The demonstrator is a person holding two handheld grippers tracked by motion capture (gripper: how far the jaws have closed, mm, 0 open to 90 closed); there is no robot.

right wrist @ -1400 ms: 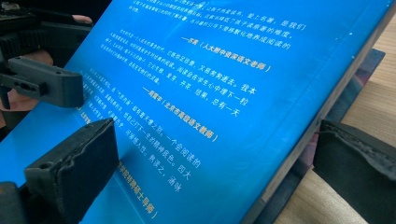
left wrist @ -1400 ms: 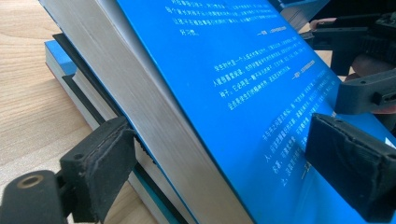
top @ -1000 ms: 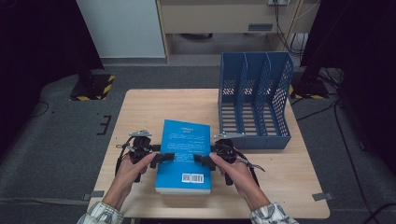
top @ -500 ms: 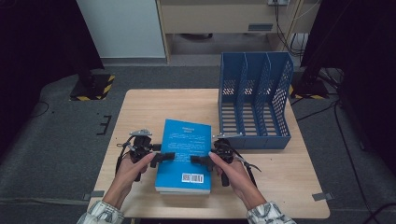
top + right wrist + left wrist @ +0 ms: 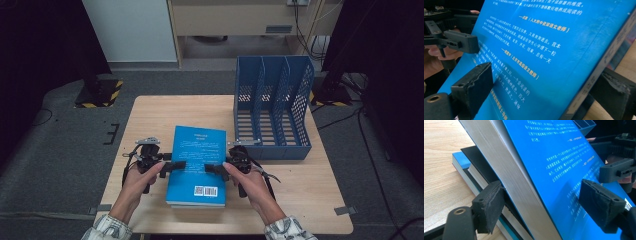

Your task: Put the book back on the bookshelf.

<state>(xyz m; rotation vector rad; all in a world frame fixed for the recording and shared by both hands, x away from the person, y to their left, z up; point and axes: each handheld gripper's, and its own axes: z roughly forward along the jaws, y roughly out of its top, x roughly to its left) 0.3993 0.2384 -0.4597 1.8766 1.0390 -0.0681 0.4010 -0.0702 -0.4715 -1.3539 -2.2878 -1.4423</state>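
One blue book lies flat, long axis pointing away from person

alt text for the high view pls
Two hands hold the left gripper and right gripper at opposite edges of a blue book on a wooden table. An empty blue file rack stands behind.

From the high view I read an evenly lit counter from overhead; the room edges fall into near black. Shadows are soft and short. Both gripper views are bright; the blue book cover shows mild sheen, and the nearest pads blur.
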